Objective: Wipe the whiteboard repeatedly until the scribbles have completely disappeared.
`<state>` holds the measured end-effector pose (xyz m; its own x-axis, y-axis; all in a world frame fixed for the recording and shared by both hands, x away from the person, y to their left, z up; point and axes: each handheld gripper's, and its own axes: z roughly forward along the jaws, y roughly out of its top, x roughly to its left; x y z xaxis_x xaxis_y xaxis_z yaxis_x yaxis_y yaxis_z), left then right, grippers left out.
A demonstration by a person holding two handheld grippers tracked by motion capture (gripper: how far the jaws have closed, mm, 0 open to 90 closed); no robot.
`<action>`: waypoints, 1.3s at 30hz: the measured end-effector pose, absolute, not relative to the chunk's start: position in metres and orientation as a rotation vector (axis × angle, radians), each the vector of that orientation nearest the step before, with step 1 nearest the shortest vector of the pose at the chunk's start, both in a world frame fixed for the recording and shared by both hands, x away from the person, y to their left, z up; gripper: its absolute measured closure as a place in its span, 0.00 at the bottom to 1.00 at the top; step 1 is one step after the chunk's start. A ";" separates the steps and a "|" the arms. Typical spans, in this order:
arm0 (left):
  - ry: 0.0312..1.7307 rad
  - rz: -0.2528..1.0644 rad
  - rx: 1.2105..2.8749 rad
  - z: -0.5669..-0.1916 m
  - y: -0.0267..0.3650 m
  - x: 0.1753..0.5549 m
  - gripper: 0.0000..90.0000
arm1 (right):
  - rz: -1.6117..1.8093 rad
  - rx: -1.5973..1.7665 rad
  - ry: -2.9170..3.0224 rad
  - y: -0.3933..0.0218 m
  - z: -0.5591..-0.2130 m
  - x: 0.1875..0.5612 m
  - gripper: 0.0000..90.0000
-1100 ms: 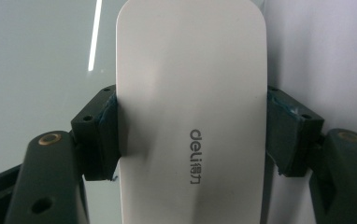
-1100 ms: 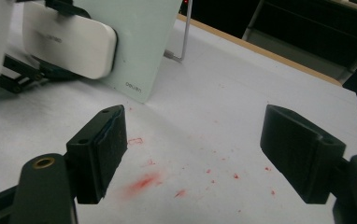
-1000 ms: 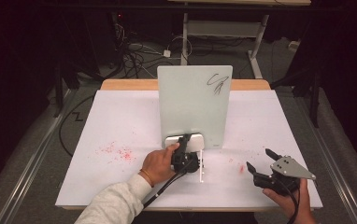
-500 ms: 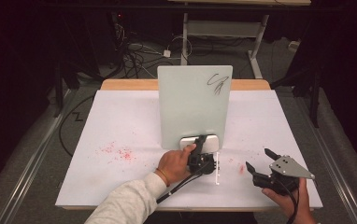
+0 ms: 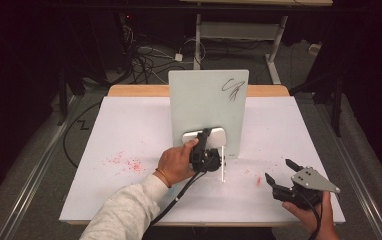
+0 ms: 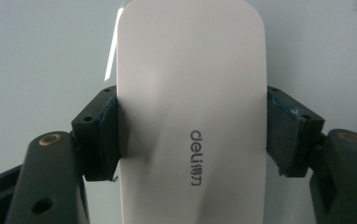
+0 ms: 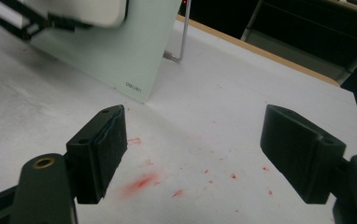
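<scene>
Where clamped, eraser between left tool jaws (centered)

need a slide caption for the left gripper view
Left gripper fingers clamp a white Deli eraser against the pale whiteboard.

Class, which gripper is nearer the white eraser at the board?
Left. The left gripper clamps the eraser between its jaws; the right gripper rests open, apart, over the table's near right corner.
</scene>
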<state>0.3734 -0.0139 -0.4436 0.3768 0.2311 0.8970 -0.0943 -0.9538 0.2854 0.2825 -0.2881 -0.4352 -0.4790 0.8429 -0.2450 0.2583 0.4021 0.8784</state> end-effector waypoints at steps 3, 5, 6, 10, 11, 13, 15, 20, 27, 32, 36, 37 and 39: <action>0.230 1.569 2.289 -0.417 -0.008 0.383 0.32 | 1.047 0.926 1.962 -0.286 -0.436 0.283 0.26; 0.253 1.550 2.274 -0.408 -0.010 0.386 0.32 | 1.047 0.930 1.967 -0.285 -0.437 0.284 0.26; 0.253 1.550 2.274 -0.408 -0.010 0.386 0.32 | 1.044 0.924 1.971 -0.286 -0.437 0.284 0.26; 0.278 1.518 2.246 -0.393 -0.020 0.393 0.32 | 1.050 0.936 1.969 -0.286 -0.438 0.284 0.26; 0.281 1.498 2.245 -0.389 -0.023 0.395 0.32 | 1.049 0.934 1.969 -0.286 -0.437 0.284 0.26; 0.320 1.455 2.227 -0.378 -0.031 0.399 0.32 | 1.052 0.930 1.970 -0.286 -0.437 0.284 0.26; 0.348 1.435 2.203 -0.370 -0.034 0.402 0.32 | 1.050 0.932 1.973 -0.286 -0.437 0.284 0.26; 0.359 1.472 2.172 -0.351 -0.041 0.409 0.32 | 1.051 0.930 1.978 -0.286 -0.438 0.284 0.26; 0.411 1.453 2.111 -0.318 -0.048 0.419 0.32 | 1.054 0.928 1.976 -0.286 -0.437 0.283 0.26; 0.446 1.429 2.091 -0.310 -0.051 0.424 0.32 | 1.055 0.932 1.981 -0.286 -0.438 0.284 0.26; 0.447 1.448 2.086 -0.316 -0.055 0.422 0.32 | 1.053 0.928 1.981 -0.286 -0.437 0.283 0.26; 0.443 1.452 2.088 -0.319 -0.056 0.421 0.32 | 1.055 0.932 1.980 -0.286 -0.437 0.283 0.26; 0.431 1.469 2.087 -0.327 -0.060 0.419 0.32 | 1.053 0.924 1.985 -0.286 -0.437 0.283 0.26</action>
